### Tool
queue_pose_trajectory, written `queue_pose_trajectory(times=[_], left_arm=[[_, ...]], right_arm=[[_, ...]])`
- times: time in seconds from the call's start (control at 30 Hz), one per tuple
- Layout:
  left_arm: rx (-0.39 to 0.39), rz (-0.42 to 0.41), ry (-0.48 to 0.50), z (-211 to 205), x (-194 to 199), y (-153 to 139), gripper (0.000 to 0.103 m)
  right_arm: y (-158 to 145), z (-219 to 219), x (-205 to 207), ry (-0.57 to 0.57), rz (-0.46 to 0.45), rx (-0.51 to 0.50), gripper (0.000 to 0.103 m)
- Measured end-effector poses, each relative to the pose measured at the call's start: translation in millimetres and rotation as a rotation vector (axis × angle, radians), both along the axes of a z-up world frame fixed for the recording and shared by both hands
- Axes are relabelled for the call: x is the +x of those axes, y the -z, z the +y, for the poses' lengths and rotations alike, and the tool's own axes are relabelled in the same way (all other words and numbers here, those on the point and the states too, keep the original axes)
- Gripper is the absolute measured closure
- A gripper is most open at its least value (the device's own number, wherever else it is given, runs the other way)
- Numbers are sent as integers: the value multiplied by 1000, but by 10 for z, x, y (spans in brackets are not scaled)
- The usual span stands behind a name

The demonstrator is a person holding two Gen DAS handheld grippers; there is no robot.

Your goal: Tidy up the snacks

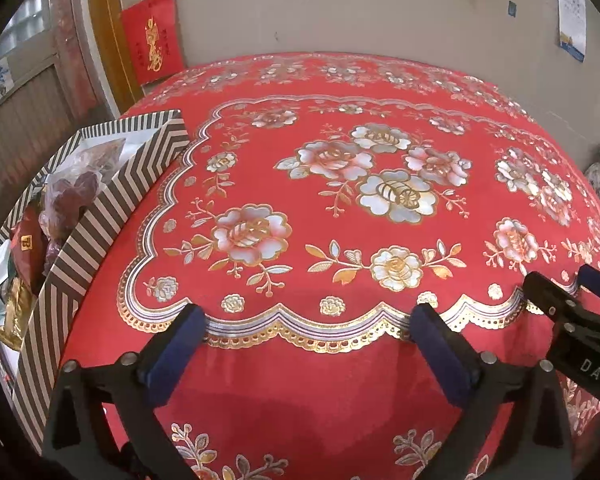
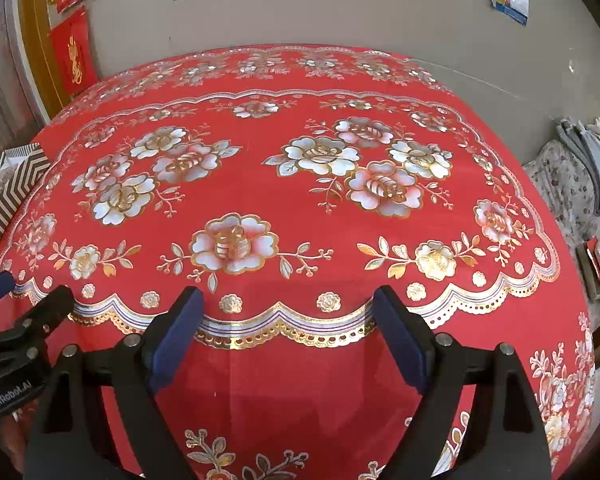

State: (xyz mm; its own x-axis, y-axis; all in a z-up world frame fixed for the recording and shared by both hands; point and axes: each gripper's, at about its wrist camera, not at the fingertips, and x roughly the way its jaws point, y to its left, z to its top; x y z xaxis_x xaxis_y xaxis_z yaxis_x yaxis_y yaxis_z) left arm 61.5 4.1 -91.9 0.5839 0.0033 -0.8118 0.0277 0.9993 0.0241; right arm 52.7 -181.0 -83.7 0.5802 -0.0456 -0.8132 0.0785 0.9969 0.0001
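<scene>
Both my left gripper (image 1: 305, 330) and right gripper (image 2: 288, 318) gape wide, holding nothing; the bagged snacks (image 1: 66, 200) in the striped box (image 1: 112, 200), left of frame, look light and crinkly, so I'd pinch a bag's top edge.

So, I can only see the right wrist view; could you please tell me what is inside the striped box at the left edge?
Observer: The striped box is open and holds a clear bag of dark red snacks.
Operator: Is anything else in it?
Observer: Nearer the camera lie a red packet and a gold packet.
Operator: Is the left gripper carrying anything?
Observer: No, the left gripper has its fingers wide apart over the tablecloth, with nothing between them.
</scene>
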Motion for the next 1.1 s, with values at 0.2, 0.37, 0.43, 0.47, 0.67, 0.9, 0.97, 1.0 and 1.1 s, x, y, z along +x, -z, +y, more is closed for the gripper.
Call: queue_pose_trajectory(times=[0.2, 0.37, 0.43, 0.47, 0.67, 0.9, 0.97, 1.0, 1.1], left_arm=[[0, 0, 0, -4, 3, 3, 1], [0, 0, 0, -1, 3, 4, 1], [0, 0, 0, 0, 2, 4, 1], [0, 0, 0, 1, 2, 4, 1], [0, 0, 0, -2, 5, 3, 1], [-4, -1, 0, -3, 3, 2, 1], [-2, -2, -6, 5, -9, -3, 1], [4, -8, -9, 8, -26, -16, 1], [24, -55, -6, 40, -120, -145, 1]], right_arm=[[-1, 23, 10, -3, 3, -1, 13], [12, 12, 18, 4, 7, -2, 9], [17, 2, 15, 5, 8, 1, 9], [17, 3, 15, 5, 8, 0, 9], [24, -7, 20, 11, 13, 0, 6], [22, -12, 22, 14, 11, -3, 6], [19, -13, 20, 12, 8, -3, 6], [12, -11, 13, 12, 4, -5, 6], [-31, -2, -13, 5, -18, 31, 6]])
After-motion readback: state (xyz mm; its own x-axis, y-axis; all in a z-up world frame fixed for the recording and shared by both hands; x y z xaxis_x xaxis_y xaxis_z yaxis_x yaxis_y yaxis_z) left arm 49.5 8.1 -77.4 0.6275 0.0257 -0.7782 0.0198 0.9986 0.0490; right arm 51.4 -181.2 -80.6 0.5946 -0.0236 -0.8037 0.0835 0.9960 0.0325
